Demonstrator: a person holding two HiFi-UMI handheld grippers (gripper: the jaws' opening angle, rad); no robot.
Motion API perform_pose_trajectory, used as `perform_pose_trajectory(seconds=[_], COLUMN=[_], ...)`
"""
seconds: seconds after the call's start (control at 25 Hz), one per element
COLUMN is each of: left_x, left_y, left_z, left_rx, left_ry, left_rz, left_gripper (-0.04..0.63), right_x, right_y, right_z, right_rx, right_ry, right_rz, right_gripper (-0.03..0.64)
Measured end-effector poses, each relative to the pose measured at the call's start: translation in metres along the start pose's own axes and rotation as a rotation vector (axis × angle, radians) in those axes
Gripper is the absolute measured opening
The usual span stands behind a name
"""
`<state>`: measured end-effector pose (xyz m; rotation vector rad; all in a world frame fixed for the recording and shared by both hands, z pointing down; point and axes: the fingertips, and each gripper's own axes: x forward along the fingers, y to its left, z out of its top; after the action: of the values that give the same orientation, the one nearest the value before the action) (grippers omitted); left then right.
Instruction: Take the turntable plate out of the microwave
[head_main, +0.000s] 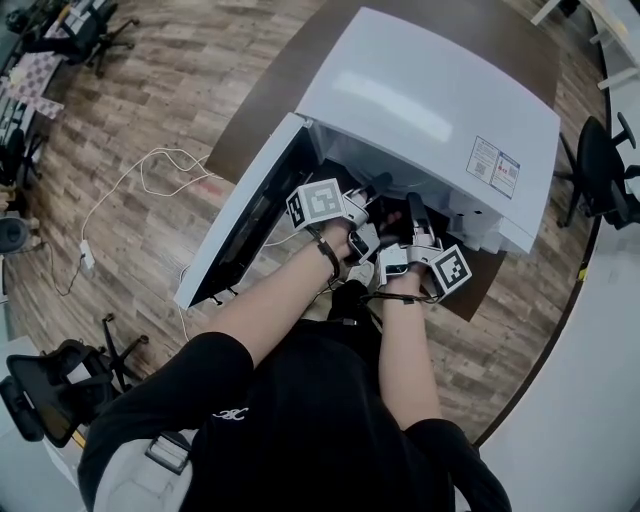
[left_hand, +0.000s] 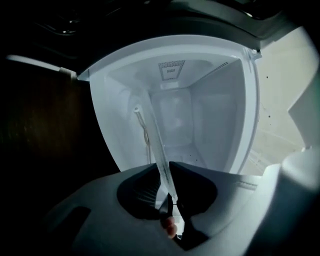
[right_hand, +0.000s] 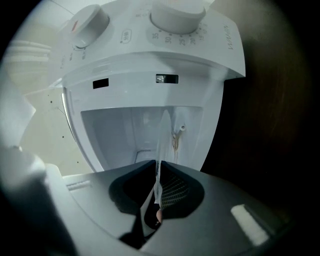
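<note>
The white microwave (head_main: 430, 100) stands with its door (head_main: 240, 215) swung open to the left. Both grippers reach into its opening side by side. The clear glass turntable plate (left_hand: 159, 150) shows edge-on in the left gripper view, a thin pale band running from the jaws up into the white cavity (left_hand: 200, 115). My left gripper (left_hand: 167, 167) is shut on its rim. In the right gripper view the same plate (right_hand: 162, 135) stands edge-on between the jaws, and my right gripper (right_hand: 157, 167) is shut on it. In the head view the left gripper (head_main: 375, 192) and right gripper (head_main: 415, 212) hide the plate.
Two control dials (right_hand: 177, 15) sit on the microwave's panel beside the opening. The microwave rests on a dark brown table (head_main: 500, 30). A white cable (head_main: 130, 190) trails over the wood floor, and office chairs (head_main: 610, 170) stand at the right and lower left.
</note>
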<state>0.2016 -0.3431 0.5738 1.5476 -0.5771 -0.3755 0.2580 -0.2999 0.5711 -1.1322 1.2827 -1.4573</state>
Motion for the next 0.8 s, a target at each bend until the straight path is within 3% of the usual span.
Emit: perform_pose_trajectory(seconds=[0.44,0.8], left_x=[-0.023,-0.065], left_y=[-0.016,-0.031], left_z=[-0.017,-0.036], left_rx=[0.079,0.074], left_ry=[0.029,0.049], left_rz=[-0.069,-0.114], left_gripper=[0.054,0.052], right_x=[-0.027,-0.061], right_y=[0.008,0.022], right_z=[-0.016,-0.046], right_rx=[-0.022,-0.05], right_ry=[0.024,0.022], right_rz=[0.021,0.011], right_gripper=[0.037,0.035])
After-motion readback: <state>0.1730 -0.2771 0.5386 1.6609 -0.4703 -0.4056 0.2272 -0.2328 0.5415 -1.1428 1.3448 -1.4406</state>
